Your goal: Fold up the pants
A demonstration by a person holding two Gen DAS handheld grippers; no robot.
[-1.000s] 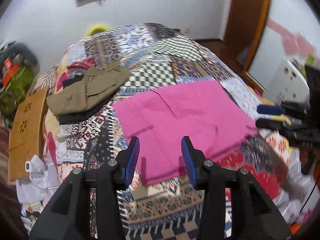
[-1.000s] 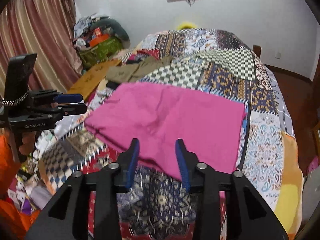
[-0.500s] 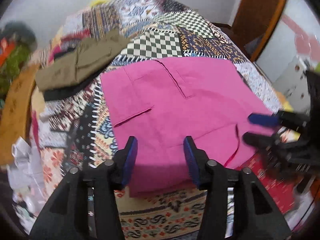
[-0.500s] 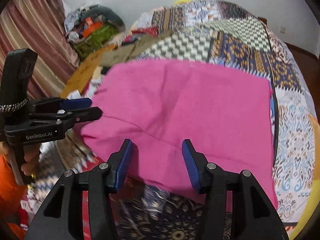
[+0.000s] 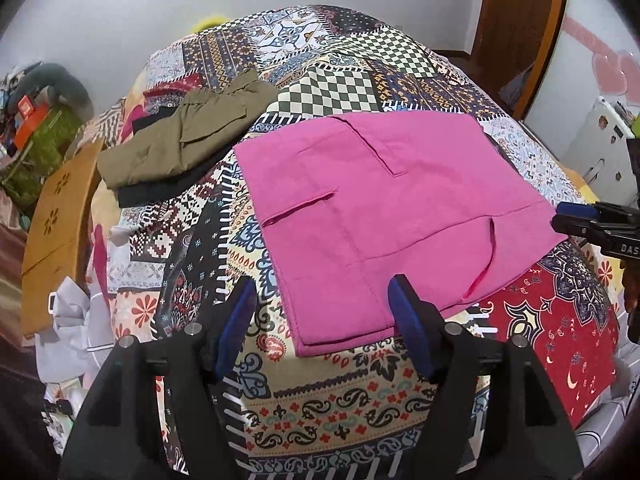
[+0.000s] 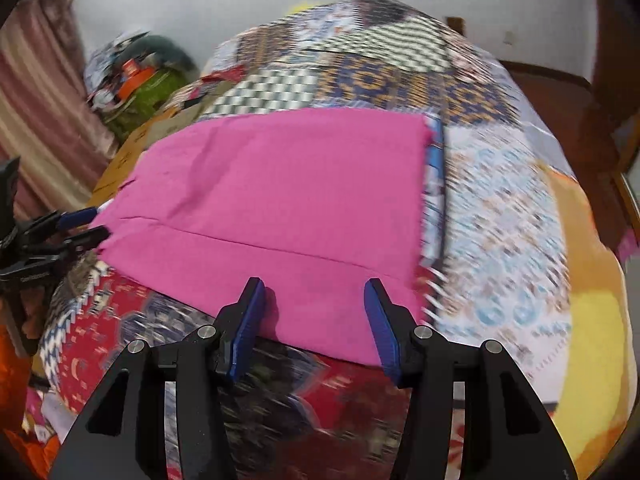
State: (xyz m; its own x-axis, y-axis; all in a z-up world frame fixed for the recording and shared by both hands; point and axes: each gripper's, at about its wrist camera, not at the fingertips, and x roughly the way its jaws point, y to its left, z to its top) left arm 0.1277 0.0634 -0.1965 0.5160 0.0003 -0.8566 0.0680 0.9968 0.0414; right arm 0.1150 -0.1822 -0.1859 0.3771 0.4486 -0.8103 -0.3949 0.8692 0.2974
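Observation:
Pink pants (image 5: 384, 208) lie folded flat on the patchwork bedspread (image 5: 320, 392); they also show in the right wrist view (image 6: 288, 200). My left gripper (image 5: 322, 300) is open and empty, just above the pants' near corner. My right gripper (image 6: 314, 300) is open and empty, over the near edge at the other end of the pants. The right gripper shows at the right edge of the left wrist view (image 5: 576, 216), and the left gripper at the left edge of the right wrist view (image 6: 84, 224).
Folded olive pants (image 5: 180, 140) lie on a dark garment at the far left of the bed. A wooden board (image 5: 56, 224) and white cloth (image 5: 72, 328) sit off the left side. A cluttered pile (image 6: 132, 80) stands by the curtain. A wooden door (image 5: 516, 20) is at the far right.
Both grippers have opened wider and moved closer to the pink pants' near edges. The right view has swung right along the pants.

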